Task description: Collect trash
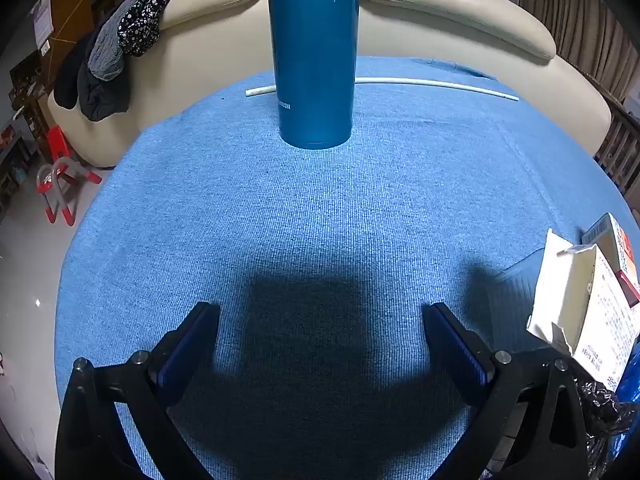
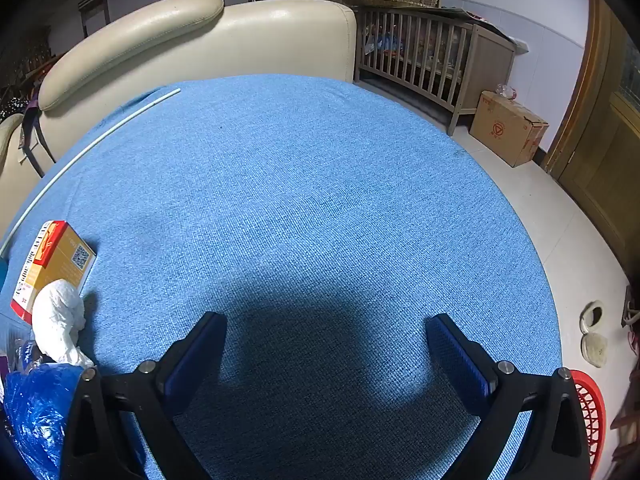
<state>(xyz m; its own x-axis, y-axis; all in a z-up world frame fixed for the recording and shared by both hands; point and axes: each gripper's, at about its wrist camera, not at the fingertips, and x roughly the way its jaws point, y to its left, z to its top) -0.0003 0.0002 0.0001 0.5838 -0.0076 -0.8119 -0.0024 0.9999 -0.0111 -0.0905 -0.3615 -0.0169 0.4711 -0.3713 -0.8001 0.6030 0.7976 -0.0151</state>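
Note:
My left gripper is open and empty above the blue cloth-covered table. A torn white carton and a red and orange box lie to its right, with crumpled black plastic below them. My right gripper is open and empty over the same table. To its left lie the orange and red box, a crumpled white tissue and a blue plastic bag.
A tall blue tumbler stands ahead of the left gripper. A thin white rod lies at the table's far edge, also in the right wrist view. A cream sofa sits behind. A red basket is at lower right.

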